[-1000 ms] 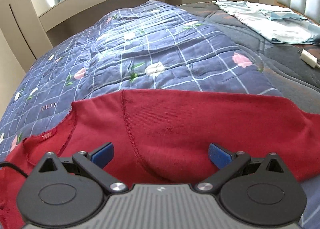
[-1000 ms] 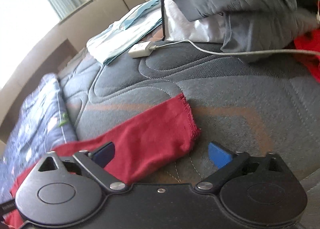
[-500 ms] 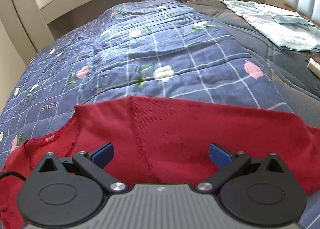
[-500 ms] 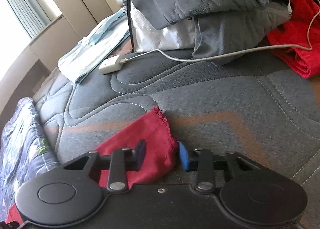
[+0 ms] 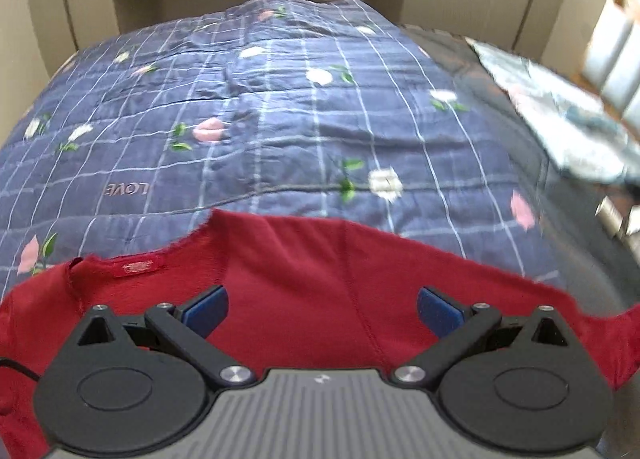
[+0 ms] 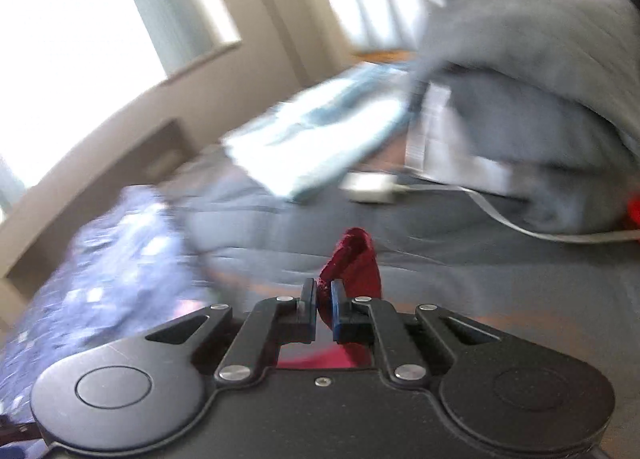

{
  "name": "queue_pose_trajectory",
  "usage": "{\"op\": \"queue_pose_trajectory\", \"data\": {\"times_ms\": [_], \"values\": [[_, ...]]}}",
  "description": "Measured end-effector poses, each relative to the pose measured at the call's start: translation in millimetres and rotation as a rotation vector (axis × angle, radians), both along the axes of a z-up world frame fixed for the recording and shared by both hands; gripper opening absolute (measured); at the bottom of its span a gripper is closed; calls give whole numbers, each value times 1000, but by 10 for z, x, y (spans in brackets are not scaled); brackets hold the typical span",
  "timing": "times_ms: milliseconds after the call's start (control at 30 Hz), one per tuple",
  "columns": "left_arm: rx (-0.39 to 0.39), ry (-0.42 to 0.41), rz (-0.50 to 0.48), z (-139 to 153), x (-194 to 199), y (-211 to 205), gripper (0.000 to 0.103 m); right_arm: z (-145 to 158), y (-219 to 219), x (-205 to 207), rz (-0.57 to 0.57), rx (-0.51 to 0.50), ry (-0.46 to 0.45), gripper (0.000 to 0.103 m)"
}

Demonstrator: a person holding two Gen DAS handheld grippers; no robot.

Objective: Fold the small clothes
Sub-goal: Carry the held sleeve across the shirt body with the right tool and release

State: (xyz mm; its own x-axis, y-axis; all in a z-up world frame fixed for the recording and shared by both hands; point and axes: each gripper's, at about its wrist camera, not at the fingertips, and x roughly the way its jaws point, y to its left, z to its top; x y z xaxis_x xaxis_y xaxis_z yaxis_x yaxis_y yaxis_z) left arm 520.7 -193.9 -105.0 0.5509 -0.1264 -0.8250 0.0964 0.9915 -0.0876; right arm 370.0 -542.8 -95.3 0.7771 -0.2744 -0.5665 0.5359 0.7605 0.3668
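Note:
A small red sweater (image 5: 304,279) lies flat on the blue floral quilt (image 5: 280,119), with its neck label at the left. My left gripper (image 5: 322,313) is open and hovers over the sweater's shoulder seam, its blue pads apart on either side. My right gripper (image 6: 324,301) is shut on the red sleeve cuff (image 6: 354,259), which stands up bunched between the pads, lifted off the grey mattress.
A light blue folded cloth (image 6: 312,143) lies at the far side of the bed. A white charger (image 6: 370,185) with a cable lies beside a grey duvet pile (image 6: 540,79). Another red item (image 6: 632,211) shows at the right edge. Beige walls surround the bed.
My right gripper closed onto the sleeve cuff and lifted it off the mattress. My left gripper stayed open and shifted over the sweater toward the neckline.

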Motion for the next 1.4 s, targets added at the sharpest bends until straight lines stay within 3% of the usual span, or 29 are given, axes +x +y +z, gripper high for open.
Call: {"op": "queue_pose_trajectory", "data": {"times_ms": [167,400,667,867,1100,1167,1267,1333,1400], "values": [[-83,-25,59,233,43,496,103,349,653,427,171,9,-95,7],[-199,-77,141,517,58,1338,103,549,1755,891,391,28,-146,7],[-281,-114,210,594,-16,2297,103,494,3156,1019,659,74,-130,7],[-300,-106,222,449,-126,2832,103,189,4004,852,862,-26,-29,7],[-333,-58,263,83,-248,3109,103,-217,4461,654,999,-118,63,7],[-340,-47,270,1,-267,3136,103,-306,4569,620,1053,-124,69,0],[-337,-33,269,-95,-281,3130,103,-397,4739,569,1110,-201,92,0],[-321,-26,261,-143,-270,3095,103,-459,4772,567,1127,-212,102,5],[-301,-19,248,-185,-248,3039,103,-511,4706,554,1115,-203,110,22]]}}
